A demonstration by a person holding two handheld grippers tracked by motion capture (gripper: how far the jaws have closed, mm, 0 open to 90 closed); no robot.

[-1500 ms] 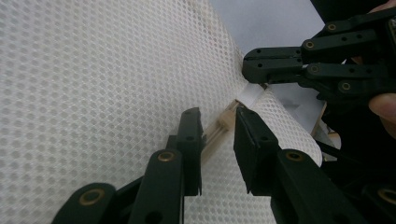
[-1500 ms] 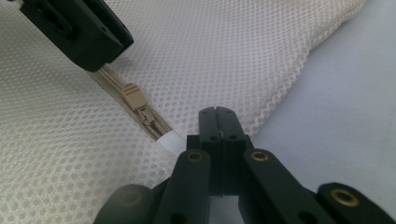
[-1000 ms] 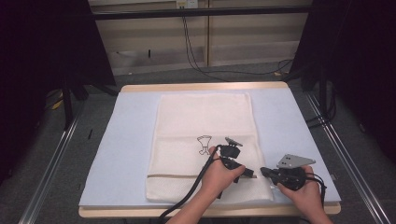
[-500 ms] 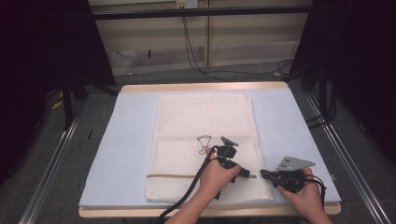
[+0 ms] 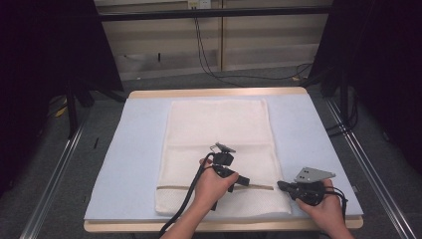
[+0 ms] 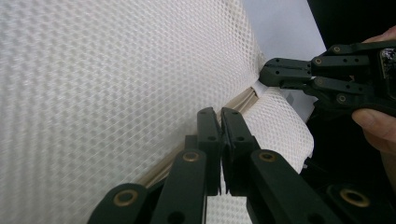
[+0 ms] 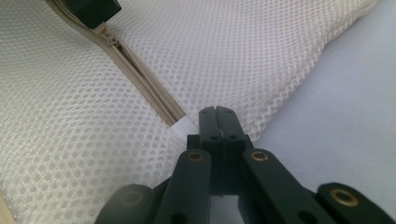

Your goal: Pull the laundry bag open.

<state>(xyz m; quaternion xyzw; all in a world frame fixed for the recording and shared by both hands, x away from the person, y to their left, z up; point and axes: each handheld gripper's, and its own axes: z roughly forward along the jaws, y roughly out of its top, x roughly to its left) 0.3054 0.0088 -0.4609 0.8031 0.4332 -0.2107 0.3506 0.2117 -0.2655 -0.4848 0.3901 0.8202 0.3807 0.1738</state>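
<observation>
A white mesh bag lies flat on the pale blue mat. A beige zipper crosses the bag near its front end. My left gripper sits on that zipper line, with the jaws shut on the zipper pull. In the left gripper view the shut left gripper rests against the zipper strip. My right gripper is at the bag's right edge. There the right gripper is shut on the white tab at the zipper's end. A thin dark slit runs between the two grippers.
The mat covers a wooden table whose front edge lies just under the hands. Metal rails run along both sides of the table. Cables hang down at the back. Bare mat lies left and right of the bag.
The left hand and its gripper have slid a little leftward along the zipper line, away from the right gripper. The right gripper has stayed at the bag's right edge.
</observation>
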